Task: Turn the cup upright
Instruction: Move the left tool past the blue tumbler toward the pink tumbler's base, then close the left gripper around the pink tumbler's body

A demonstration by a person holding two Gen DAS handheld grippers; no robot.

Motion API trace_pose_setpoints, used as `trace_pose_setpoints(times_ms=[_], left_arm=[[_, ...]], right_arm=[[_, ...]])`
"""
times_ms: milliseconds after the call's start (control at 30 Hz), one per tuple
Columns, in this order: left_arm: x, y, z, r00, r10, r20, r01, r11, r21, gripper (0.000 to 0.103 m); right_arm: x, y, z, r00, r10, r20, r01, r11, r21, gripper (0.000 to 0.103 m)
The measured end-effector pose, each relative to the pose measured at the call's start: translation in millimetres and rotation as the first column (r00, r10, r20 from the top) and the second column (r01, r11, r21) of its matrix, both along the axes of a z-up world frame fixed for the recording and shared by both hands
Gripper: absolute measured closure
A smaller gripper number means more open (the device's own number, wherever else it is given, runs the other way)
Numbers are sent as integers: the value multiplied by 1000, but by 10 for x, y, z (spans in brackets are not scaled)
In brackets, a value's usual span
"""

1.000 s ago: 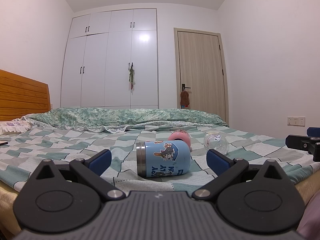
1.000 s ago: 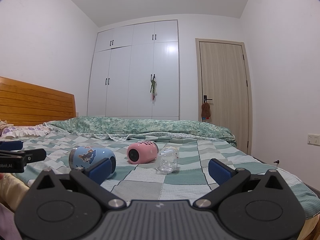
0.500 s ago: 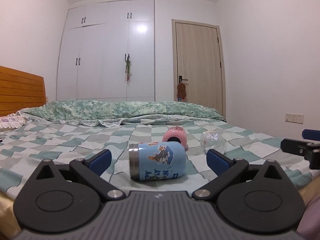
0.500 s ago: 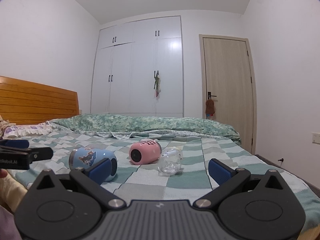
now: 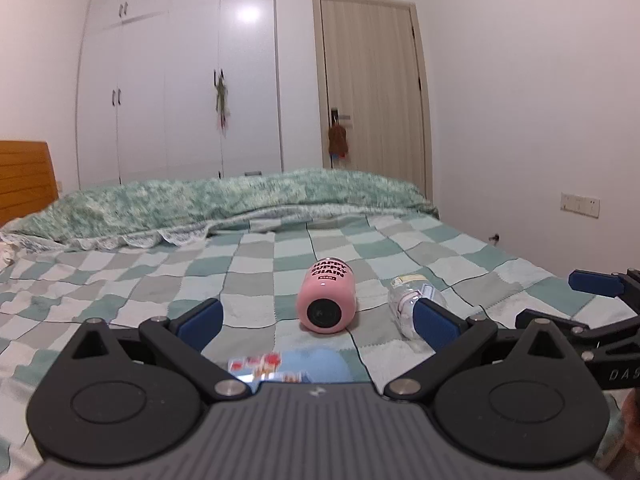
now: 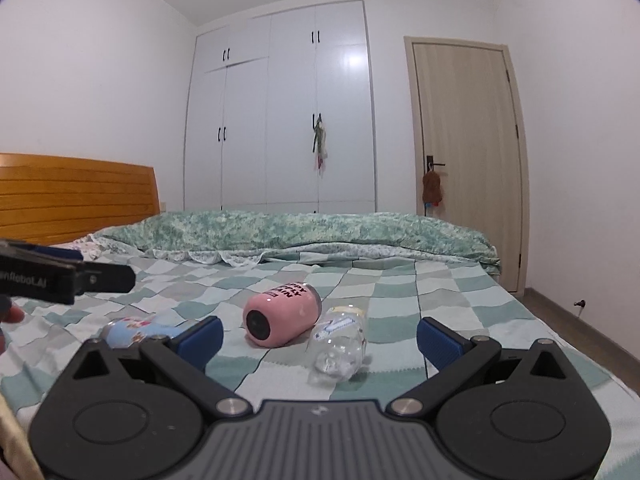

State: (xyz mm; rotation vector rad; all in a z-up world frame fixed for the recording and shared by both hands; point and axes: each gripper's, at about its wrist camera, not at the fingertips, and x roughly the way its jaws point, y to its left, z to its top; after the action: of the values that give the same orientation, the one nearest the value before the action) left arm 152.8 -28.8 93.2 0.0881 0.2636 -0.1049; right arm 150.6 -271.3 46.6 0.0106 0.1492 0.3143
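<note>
A blue cartoon-printed cup [image 5: 304, 366] lies on its side on the checked bedspread, just under and between the fingers of my open left gripper [image 5: 318, 322]; it is partly hidden by the gripper body. In the right wrist view the blue cup [image 6: 138, 330] lies at the left, behind the left finger. A pink cup [image 5: 327, 306] [image 6: 282, 314] lies on its side in the middle of the bed. A clear cup [image 5: 412, 306] [image 6: 340, 350] lies on its side right of the pink one. My right gripper [image 6: 320, 340] is open and empty, short of the cups.
The bed [image 6: 440, 300] has a folded green quilt [image 6: 320, 232] at the back and a wooden headboard [image 6: 76, 196] at the left. White wardrobes [image 6: 288, 120] and a door [image 6: 468, 152] stand behind. The other gripper shows at each view's edge.
My left gripper has moved forward and over the blue cup, which now sits low between its fingers. My right gripper has risen and come a little closer to the pink and clear cups.
</note>
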Motion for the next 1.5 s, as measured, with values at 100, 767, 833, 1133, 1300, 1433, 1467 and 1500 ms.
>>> trace_pose_setpoints(times_ms=[100,767,833,1133,1300,1433,1467,1500], left_arm=[[291,-8,96,999,-4,-50,5,1000,12,0],[2298,-343,8,921,14,-390,54,985,164,0],[2458,-359,-56,914,22,-405,55,982,179,0],[3284,-439,-459,816,49,-576,57,985,164,0],[3363,-445,-578,764,17,-645,86,988,128,19],[3227,-456,-525,779,13,-627,89,987,132,20],[3194,-452,-503,782,13,-623,88,988,130,20],[3152,-450,-480,786,14,-618,88,987,134,20]], right_arm=[[286,33,70,1000,20,-23,-20,1000,-18,0],[2102,224,247,953,152,-262,-190,973,-128,0],[2267,232,229,944,159,-288,-206,968,-141,0],[2677,212,54,918,137,-373,-218,958,-185,0],[2636,177,23,911,146,-385,-233,954,-191,0],[2538,162,76,914,163,-371,-243,954,-178,0],[2510,153,97,915,168,-367,-244,954,-172,0],[2484,142,115,915,170,-365,-244,955,-168,0]])
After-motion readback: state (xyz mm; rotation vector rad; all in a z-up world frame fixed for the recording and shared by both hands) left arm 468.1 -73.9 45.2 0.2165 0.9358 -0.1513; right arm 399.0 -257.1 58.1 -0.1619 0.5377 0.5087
